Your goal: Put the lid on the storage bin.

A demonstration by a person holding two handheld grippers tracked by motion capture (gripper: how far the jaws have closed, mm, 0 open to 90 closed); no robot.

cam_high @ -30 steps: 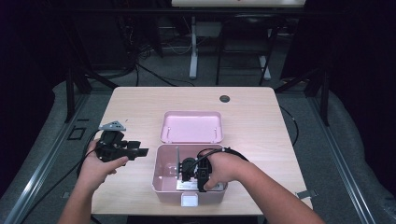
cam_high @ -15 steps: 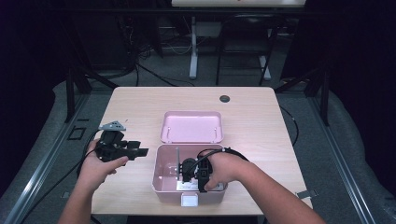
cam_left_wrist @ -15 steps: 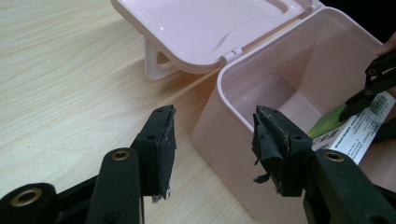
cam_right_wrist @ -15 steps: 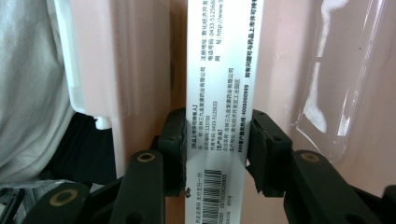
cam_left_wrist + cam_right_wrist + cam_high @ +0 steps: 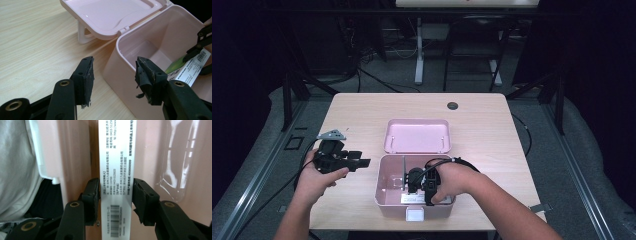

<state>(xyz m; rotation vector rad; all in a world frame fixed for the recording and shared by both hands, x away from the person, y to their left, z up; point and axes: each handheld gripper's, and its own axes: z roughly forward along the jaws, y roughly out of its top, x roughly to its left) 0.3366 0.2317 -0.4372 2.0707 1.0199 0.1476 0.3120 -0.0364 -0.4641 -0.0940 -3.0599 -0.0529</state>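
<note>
A pink plastic box (image 5: 387, 202) stands open near the table's front edge, its lid (image 5: 417, 135) folded flat behind it. My right gripper (image 5: 412, 181) reaches down inside the box, shut on a white carton with printed text and a barcode (image 5: 116, 177). The jaws press both sides of the carton. That carton (image 5: 193, 65), with a green face, also shows in the left gripper view, inside the box (image 5: 130, 53). My left gripper (image 5: 362, 162) hovers open just left of the box, nothing between its fingers (image 5: 86, 80).
The light wooden table (image 5: 492, 130) has a dark round grommet (image 5: 453, 105) at its back. A white latch tab (image 5: 415, 215) sits at the box's front. Dark floor, cables and stand legs surround the table.
</note>
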